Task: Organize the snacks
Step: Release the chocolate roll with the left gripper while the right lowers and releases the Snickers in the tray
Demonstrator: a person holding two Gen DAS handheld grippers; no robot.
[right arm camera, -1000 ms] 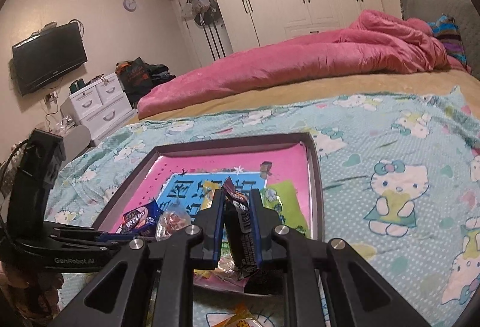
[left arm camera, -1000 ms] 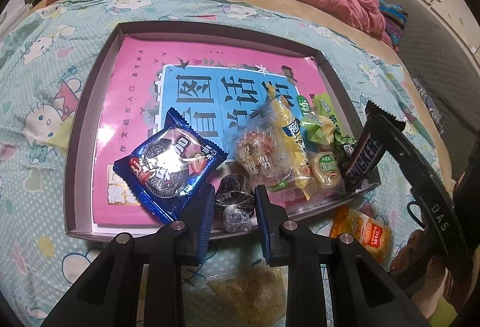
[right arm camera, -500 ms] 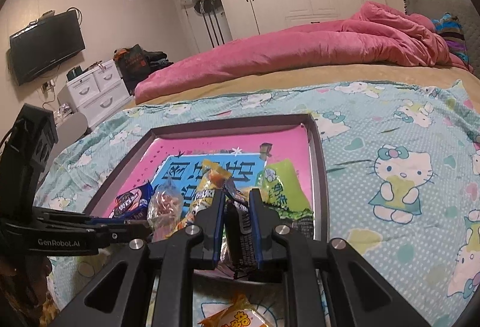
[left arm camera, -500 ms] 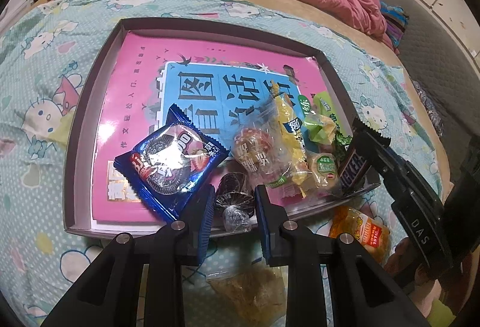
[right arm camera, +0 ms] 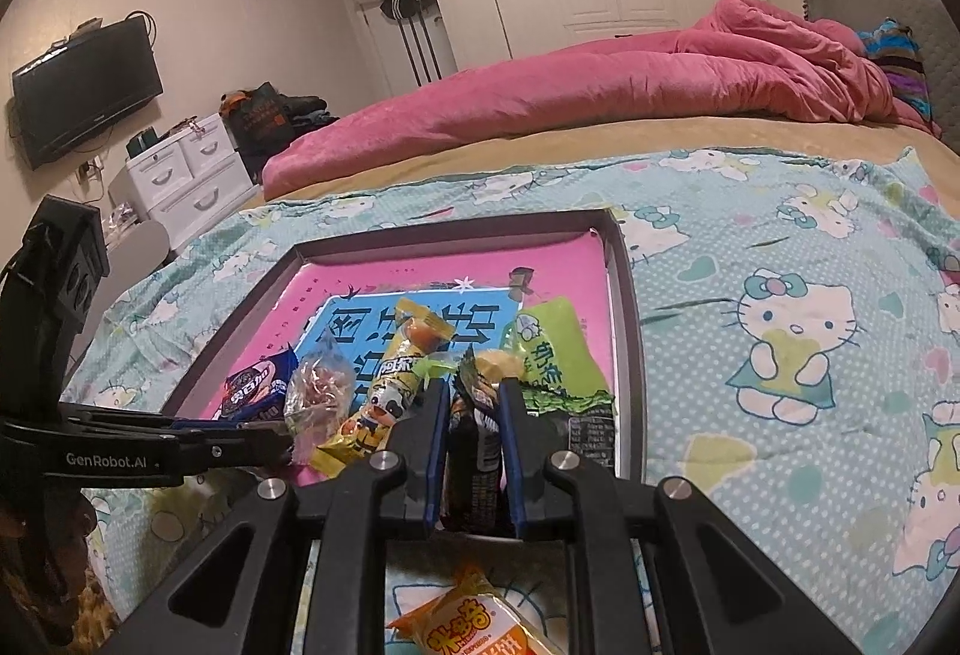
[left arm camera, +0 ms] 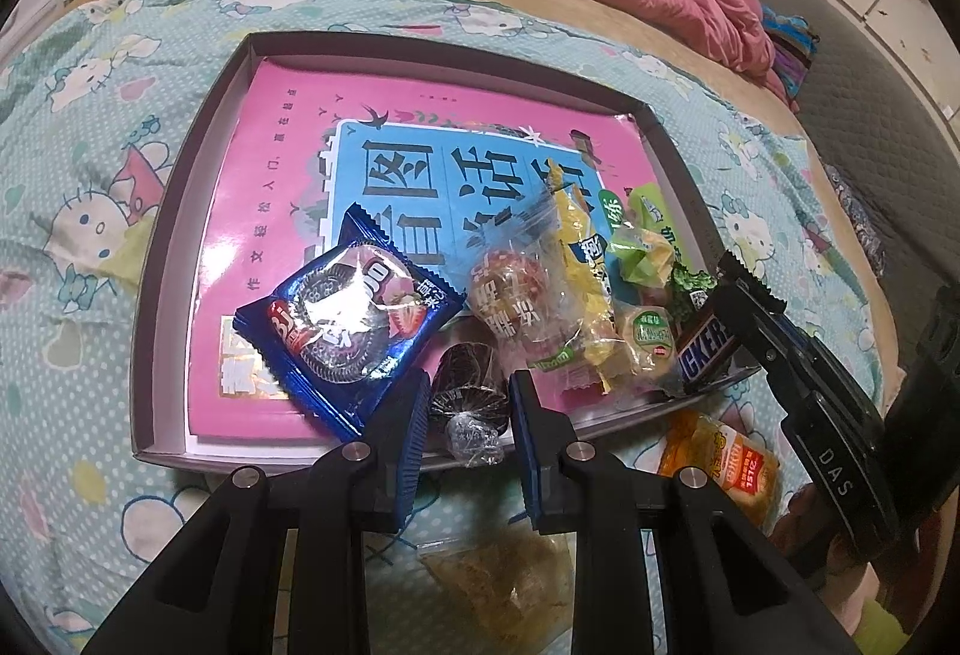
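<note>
Left claw (left arm camera: 468, 409) gripping dark wrapped candy (left arm camera: 467, 391), right claw (right arm camera: 474, 415) clamping chocolate bar (right arm camera: 474, 451), both at tray (left arm camera: 180, 211) edge.

Left gripper (left arm camera: 468, 403) and right gripper (right arm camera: 474, 403), both fingers clamped.

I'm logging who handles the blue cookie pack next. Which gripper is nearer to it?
Left. The left gripper, shut on a dark wrapped candy, sits right beside the blue cookie pack. The right gripper holds the Snickers bar at the tray's opposite side.
</note>
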